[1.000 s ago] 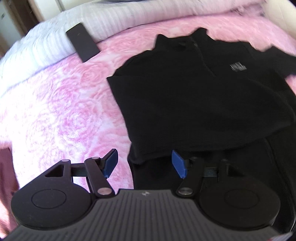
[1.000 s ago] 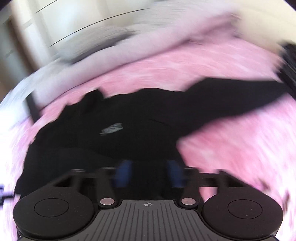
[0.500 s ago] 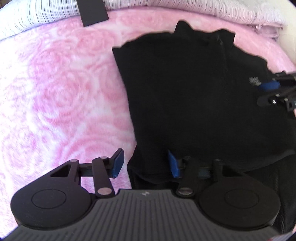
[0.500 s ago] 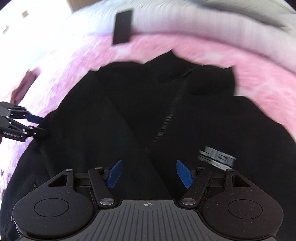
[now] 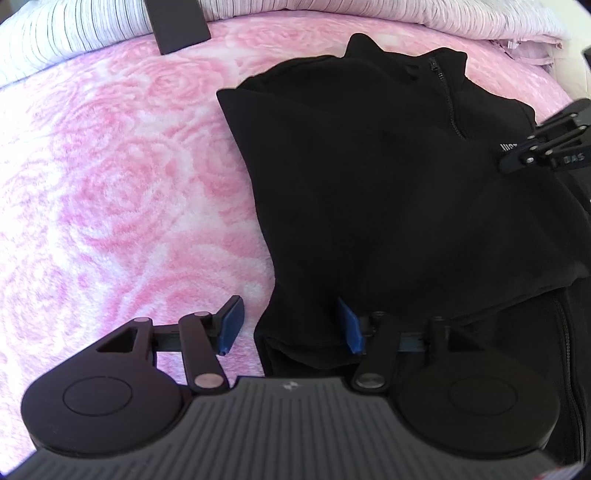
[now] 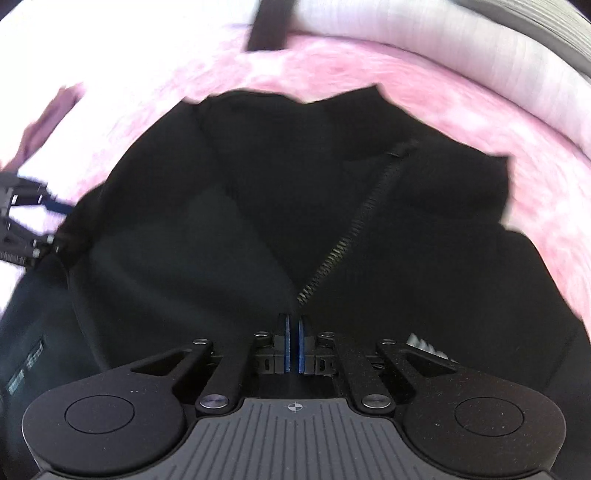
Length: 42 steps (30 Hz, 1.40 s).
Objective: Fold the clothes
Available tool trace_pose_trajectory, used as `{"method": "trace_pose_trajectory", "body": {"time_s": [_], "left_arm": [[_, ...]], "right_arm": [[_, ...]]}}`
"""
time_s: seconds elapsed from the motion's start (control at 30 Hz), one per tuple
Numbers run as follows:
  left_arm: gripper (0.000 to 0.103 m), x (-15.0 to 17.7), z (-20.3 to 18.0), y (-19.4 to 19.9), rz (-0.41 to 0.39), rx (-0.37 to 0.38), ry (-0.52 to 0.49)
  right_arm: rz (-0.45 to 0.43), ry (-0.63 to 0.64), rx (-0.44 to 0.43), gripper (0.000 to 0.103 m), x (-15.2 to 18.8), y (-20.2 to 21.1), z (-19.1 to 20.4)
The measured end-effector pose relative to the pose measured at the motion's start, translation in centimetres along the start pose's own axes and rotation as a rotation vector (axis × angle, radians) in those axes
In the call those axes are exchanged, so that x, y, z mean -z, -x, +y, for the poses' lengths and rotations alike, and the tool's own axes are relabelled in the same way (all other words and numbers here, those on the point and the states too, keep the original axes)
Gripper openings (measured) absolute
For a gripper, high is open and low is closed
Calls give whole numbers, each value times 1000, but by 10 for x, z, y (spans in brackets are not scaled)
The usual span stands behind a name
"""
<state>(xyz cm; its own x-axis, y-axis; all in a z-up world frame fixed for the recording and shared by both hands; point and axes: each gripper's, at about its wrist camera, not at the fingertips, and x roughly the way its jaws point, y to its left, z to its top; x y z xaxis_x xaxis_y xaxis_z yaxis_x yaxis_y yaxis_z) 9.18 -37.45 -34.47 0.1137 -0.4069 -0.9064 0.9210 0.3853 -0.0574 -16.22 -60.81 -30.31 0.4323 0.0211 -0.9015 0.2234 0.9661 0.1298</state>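
A black zip jacket (image 5: 388, 203) lies on a pink rose-patterned blanket (image 5: 110, 203), its left side folded in. My left gripper (image 5: 291, 326) hangs over the jacket's near left corner. Its jaws are opening: the right pad rests against the fabric edge, the left pad stands over bare blanket. My right gripper (image 6: 293, 341) is shut low on the jacket (image 6: 240, 221) chest, just below the zip (image 6: 343, 243), with a thin dark strip of cloth between its pads. In the left wrist view the right gripper (image 5: 517, 160) touches the chest logo. The left gripper (image 6: 48, 225) shows at that view's left edge.
A flat dark rectangular object (image 5: 177, 22) lies at the far edge of the blanket. Striped white bedding (image 5: 332, 11) is heaped behind it. Bare blanket stretches to the left of the jacket.
My right gripper swung over the jacket's chest, came down and shut its jaws. My left gripper sank toward the jacket's near left corner, then held still.
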Motion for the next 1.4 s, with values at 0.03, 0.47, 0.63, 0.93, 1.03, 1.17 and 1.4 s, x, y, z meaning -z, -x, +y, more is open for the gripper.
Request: {"method": "trace_pose_trajectory", "body": {"time_s": [0.03,0.47,0.63,0.93,1.03,1.17,1.4], "left_arm": [[52,0,-1,6,-15,-13,-8],[50,8,-10,3,1,-23,-85],[51,10,-7,7,-13,-24,-116],[51,3,13,16,-17,-4,32],[48,-6,20,39,-97,55,74],[48,-39,35,30,-130,86,116],[27,-86,38,-47,-19,103,30]], "right_arm": [[-29,-34,21,3,6,11,-1],[-193,-339,276,47,132,64,44],[-244,-311,276,49,115,75,34],[-242,-125,281,49,62,58,22],[-230,-143,260,49,65,59,22],[-146,-137,274,49,92,59,20],[-104,-290,262,49,127,63,-2]]}}
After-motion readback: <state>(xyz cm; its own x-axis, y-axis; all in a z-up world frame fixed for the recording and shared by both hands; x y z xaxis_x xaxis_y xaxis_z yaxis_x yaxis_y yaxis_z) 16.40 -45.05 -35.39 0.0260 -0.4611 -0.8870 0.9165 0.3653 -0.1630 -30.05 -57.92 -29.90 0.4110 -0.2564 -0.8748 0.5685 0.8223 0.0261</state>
